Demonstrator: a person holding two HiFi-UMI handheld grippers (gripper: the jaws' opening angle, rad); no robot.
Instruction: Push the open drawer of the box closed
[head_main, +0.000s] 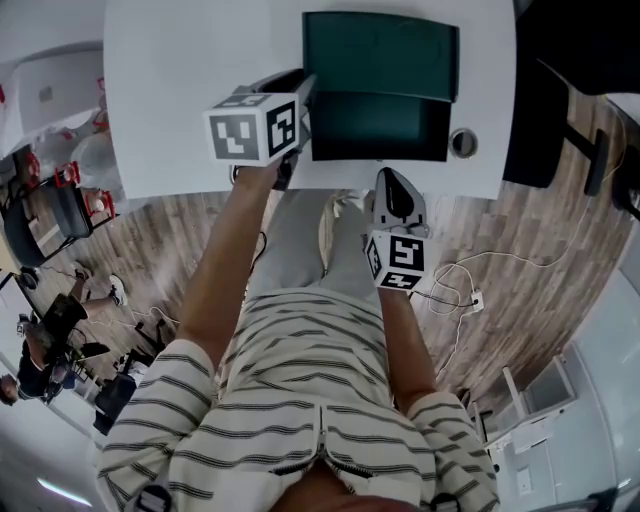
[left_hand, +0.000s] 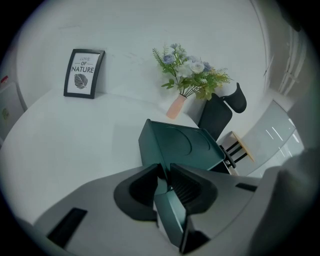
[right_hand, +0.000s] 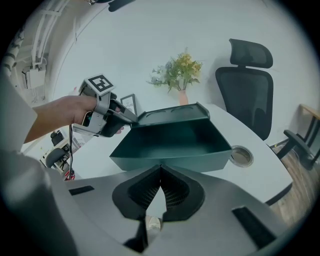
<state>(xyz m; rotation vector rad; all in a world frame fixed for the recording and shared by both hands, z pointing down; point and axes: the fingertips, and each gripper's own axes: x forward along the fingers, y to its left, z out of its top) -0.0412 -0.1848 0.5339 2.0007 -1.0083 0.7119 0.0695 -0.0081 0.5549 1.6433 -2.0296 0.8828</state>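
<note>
**Drawer wide open, one hand-held gripper pinching it, the other poised to push**

The box (head_main: 380, 55) sits on the white bench (head_main: 180, 80) with its drawer (head_main: 378, 125) pulled out toward the person. The left hand-held gripper (left_hand: 167, 175) is narrowed onto the drawer's left wall, by the box's front corner. The right hand-held gripper (right_hand: 160, 167), jaws together and empty, hangs just before the drawer front. A push now would likely fight that pinch or trap the left jaws against the box. An off-centre push could skew the drawer or slide the whole box.
</note>
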